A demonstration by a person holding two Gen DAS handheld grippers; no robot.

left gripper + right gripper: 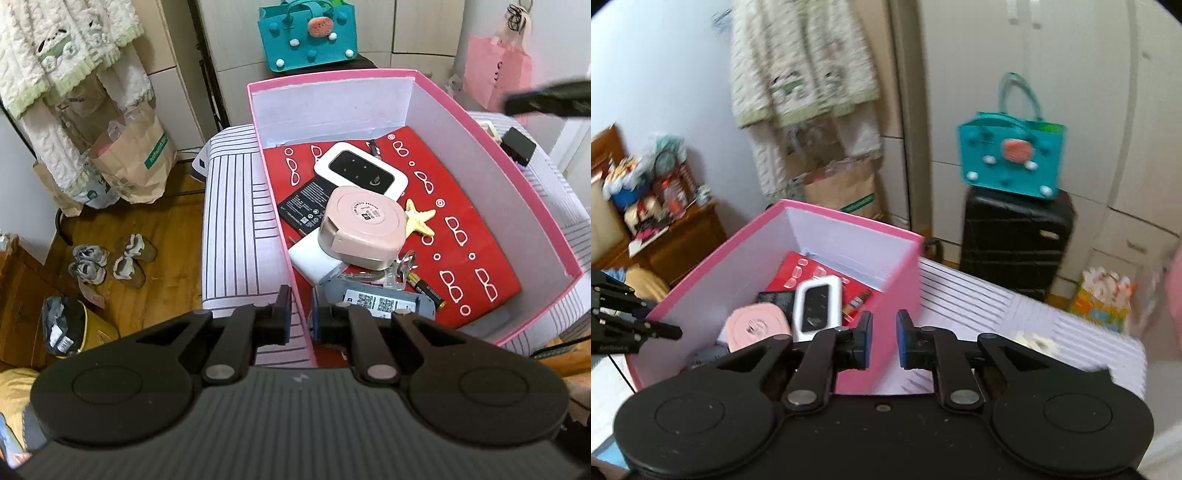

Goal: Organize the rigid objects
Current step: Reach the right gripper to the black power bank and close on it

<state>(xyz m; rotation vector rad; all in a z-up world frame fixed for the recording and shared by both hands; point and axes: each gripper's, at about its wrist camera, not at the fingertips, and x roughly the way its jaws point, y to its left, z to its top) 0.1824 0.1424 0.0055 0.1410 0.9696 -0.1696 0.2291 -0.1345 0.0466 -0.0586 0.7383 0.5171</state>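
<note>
Keep your left gripper (300, 317) pinched tight on the near wall of the pink box (495, 122) so it sits still, and move your empty, slightly parted right gripper (884, 341) slowly toward the black thing (520, 146) lying just outside.

pink box (498, 155): open, white inside, standing on a striped surface; its near wall runs between the left gripper's fingers (284, 314)
red glasses-print sheet (461, 206): flat on the box floor, beyond the fingers
white pocket router (360, 171): black face up, far from the fingers
pink round case (364, 227): tilted on the heap, ahead of the fingers
black battery pack (306, 208): flat, partly under the case
white adapter (314, 260): below the case
starfish (419, 218): right of the case
AA battery (426, 290): near the right finger
grey labelled card (384, 301): just ahead of the right finger
</note>
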